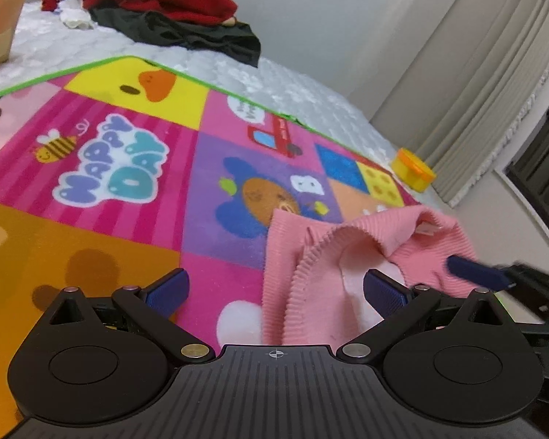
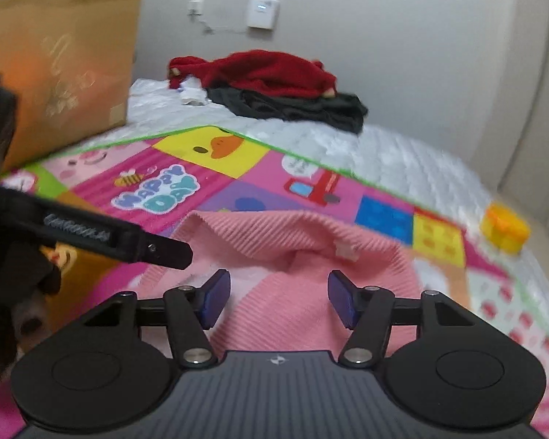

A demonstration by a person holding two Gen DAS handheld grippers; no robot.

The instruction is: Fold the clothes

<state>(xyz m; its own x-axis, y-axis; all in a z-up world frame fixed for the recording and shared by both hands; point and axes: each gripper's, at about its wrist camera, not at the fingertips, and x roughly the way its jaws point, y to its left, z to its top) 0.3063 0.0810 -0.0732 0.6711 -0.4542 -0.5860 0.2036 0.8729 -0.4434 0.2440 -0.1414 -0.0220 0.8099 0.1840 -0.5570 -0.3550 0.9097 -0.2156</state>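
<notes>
Two tools: I hold one in each hand, and both point at the same pink sweater point(image 2: 292, 256) so I can work on it from two sides.
Left gripper point(image 1: 274, 289): its jaws are wide apart and grip nothing. The ribbed edge of the sweater lies between them, near the right finger.
Right gripper point(image 2: 279, 298): its jaws are apart too, with pink cloth lying flat between and under them. Nothing is pinched.
Pink sweater: it sits bunched right in front of both tools on the play mat point(image 1: 102, 190). Its neck hole gapes open and a small label shows inside. It is rumpled, not flat and not in a neat folded shape.
Play mat: it is spread under my tools, I think to give a smooth, clean place for folding.
Red and dark clothes point(image 2: 274, 87): they lie in a heap far ahead of my tools, well apart from the sweater. I cannot tell if they wait or are done.
Cardboard box point(image 2: 62, 62): far ahead on my left.
Yellow tub point(image 2: 507, 232): off to my right, out of the way.
My guess: open jaws this close fit both reaching in and letting go.
</notes>
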